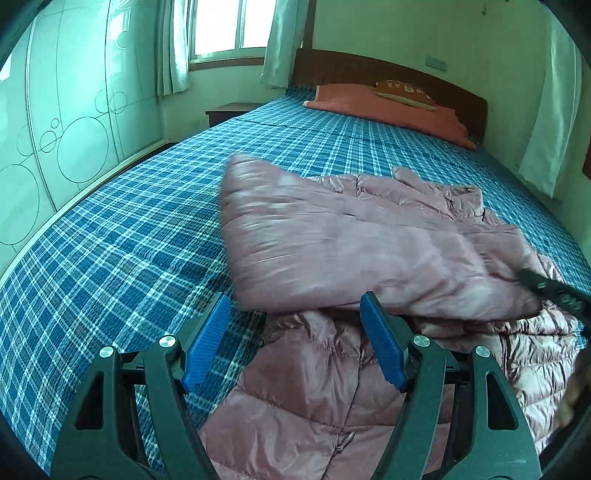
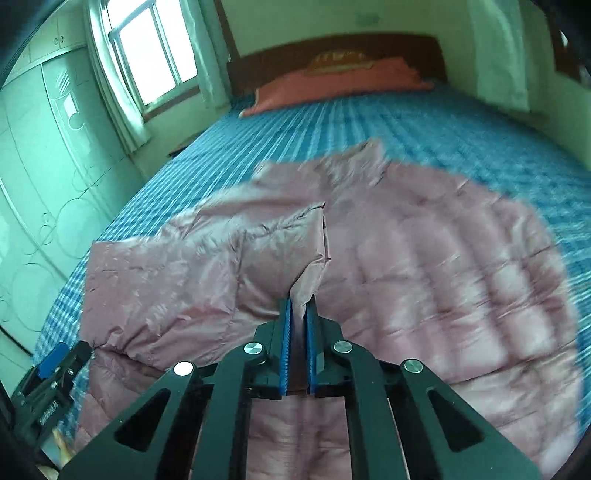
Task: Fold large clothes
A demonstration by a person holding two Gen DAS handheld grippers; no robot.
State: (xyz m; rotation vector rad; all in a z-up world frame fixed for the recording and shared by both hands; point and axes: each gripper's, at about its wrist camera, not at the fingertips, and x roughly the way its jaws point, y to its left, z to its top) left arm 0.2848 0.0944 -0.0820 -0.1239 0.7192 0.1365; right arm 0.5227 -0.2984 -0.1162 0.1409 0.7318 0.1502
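Observation:
A pink quilted down jacket (image 1: 354, 251) lies on the blue plaid bed (image 1: 122, 236). My left gripper (image 1: 295, 306) is open and empty, its blue pads either side of the jacket's near edge. My right gripper (image 2: 300, 306) is shut on a fold of the jacket (image 2: 306, 258), holding a sleeve or flap lifted over the body; that part looks motion-blurred in the left wrist view. The right gripper also shows at the right edge of the left wrist view (image 1: 554, 288). The left gripper appears at the lower left of the right wrist view (image 2: 55, 365).
A red pillow (image 1: 391, 107) and a small cushion (image 1: 404, 92) lie at the wooden headboard (image 1: 354, 70). A pale wardrobe (image 1: 66, 122) runs along the left side. A window with curtains (image 1: 225, 29) and a nightstand (image 1: 229, 112) stand at the far left.

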